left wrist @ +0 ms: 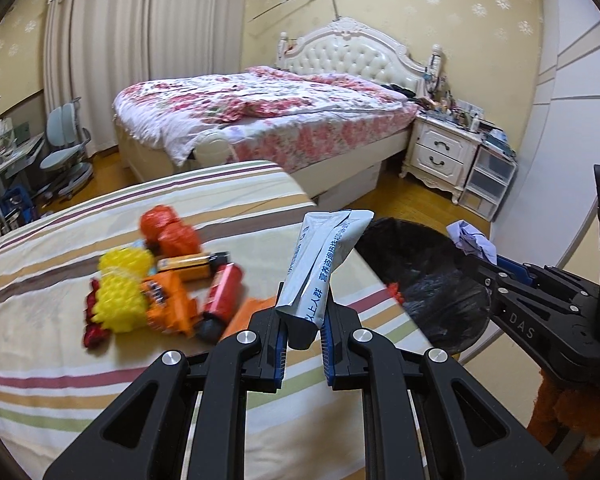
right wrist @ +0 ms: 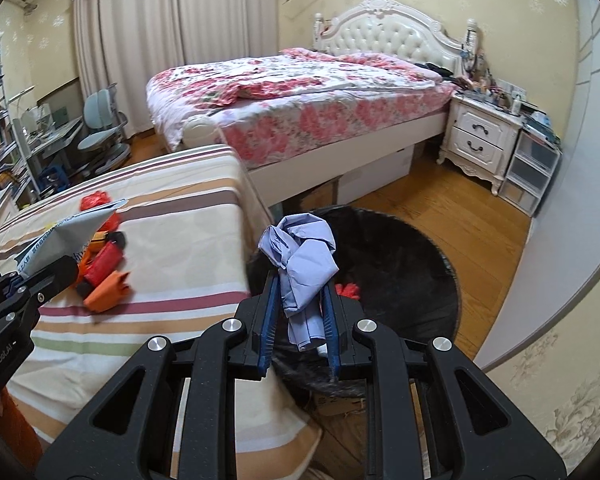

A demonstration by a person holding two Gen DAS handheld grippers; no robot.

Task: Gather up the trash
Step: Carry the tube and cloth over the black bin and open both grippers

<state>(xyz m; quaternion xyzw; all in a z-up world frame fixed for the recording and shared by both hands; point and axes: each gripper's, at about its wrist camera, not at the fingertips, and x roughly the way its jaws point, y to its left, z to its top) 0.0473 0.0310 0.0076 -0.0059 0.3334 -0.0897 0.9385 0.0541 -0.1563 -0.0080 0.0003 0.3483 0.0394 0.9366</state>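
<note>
Right gripper (right wrist: 300,320) around lilac wad (right wrist: 300,264)

A home bedroom. A floral-quilted bed (left wrist: 268,116) with tufted headboard (left wrist: 352,56) stands beside a white nightstand (left wrist: 440,152). Long curtains (left wrist: 148,40) hang behind.

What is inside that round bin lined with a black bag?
Inside the round bin lined with a black bag, one crumpled red scrap shows. The held crumpled lilac paper covers part of the inside.

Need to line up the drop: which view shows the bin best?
Right wrist view: the bin fills mid-frame, nearly its whole black-lined mouth open to view below the purple wad. The left wrist view shows it at the side, partly hidden behind the right gripper.
</note>
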